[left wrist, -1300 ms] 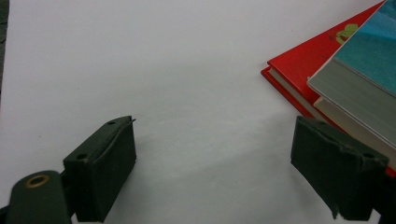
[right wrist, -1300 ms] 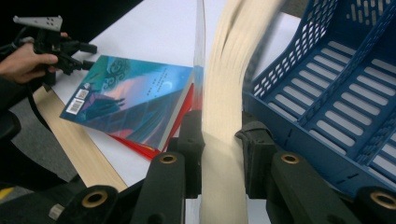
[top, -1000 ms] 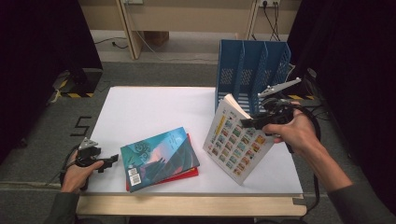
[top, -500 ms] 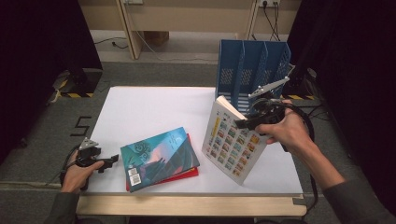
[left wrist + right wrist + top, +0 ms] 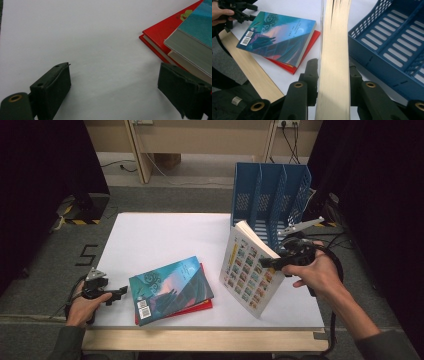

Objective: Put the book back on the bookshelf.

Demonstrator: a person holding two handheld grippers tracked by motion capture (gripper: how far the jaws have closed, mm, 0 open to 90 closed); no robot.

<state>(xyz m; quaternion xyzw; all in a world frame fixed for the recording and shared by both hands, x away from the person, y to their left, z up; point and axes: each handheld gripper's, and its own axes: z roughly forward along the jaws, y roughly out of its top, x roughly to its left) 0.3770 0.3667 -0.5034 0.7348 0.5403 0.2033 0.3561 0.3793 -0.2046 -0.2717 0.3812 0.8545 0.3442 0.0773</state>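
- My right gripper point(image 5: 272, 262) clamps the white paperback with the grid of small pictures point(image 5: 247, 270), standing tilted at centre-right; its jaws have just been easing apart.
- The blue plastic 3-slot file rack point(image 5: 270, 200) sits just above it, upper right, slots bare as far as I see.
- My left gripper point(image 5: 113, 87) stands open, lower left, beside 2 stacked books point(image 5: 170, 287).
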